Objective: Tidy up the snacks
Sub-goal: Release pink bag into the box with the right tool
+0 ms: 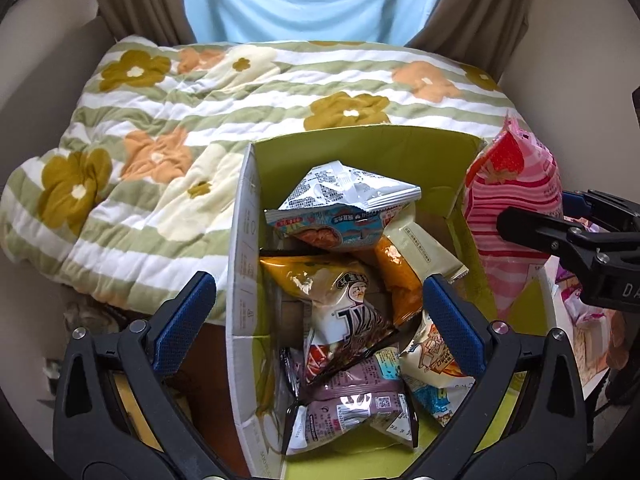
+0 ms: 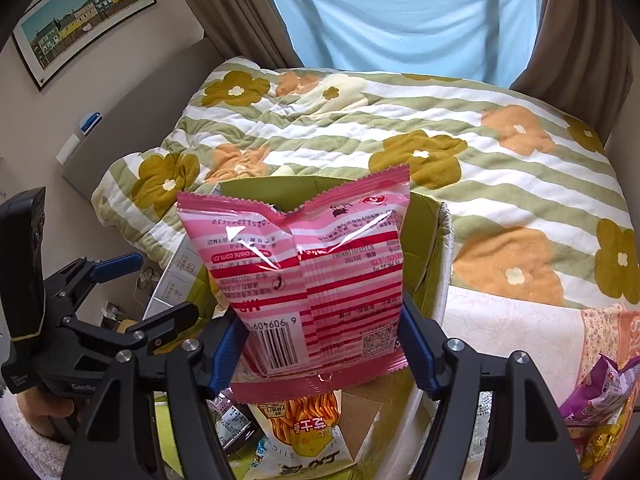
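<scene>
So we had the whole thing set up on a bed (image 2: pixel 520 184), which was covered in a quilted blanket (image 1: pixel 168 128) with green and white stripes and big mustard, orange and cream flowers. Behind it hung a light blue curtain (image 2: pixel 400 12) with brown drapes (image 1: pixel 132 0) on both sides. From the right wrist view we could also see a framed picture of colourful houses (image 2: pixel 84 16) up on the beige wall to the left.

The cardboard box (image 1: pixel 242 240), white outside and lime green inside, sat at the near edge of the bed with its flaps up. It was already stuffed with snack packets (image 1: pixel 344 292), lying every which way: silver, orange, purple, white.

Our left gripper (image 1: pixel 316 316) hung over the box with its jaws wide apart, nothing clamped between them; one blue pad sat outside the box's left wall and the other over the pile.

Our right gripper (image 2: pixel 324 344) had its jaws clamped on the pink striped snack bag (image 2: pixel 304 264), gripping it by the lower sides. The bag stood upright above the right part of the box, barcode side facing the camera.

A few more packets (image 2: pixel 600 396) lay off to the right on a patterned cloth (image 2: pixel 520 344).
</scene>
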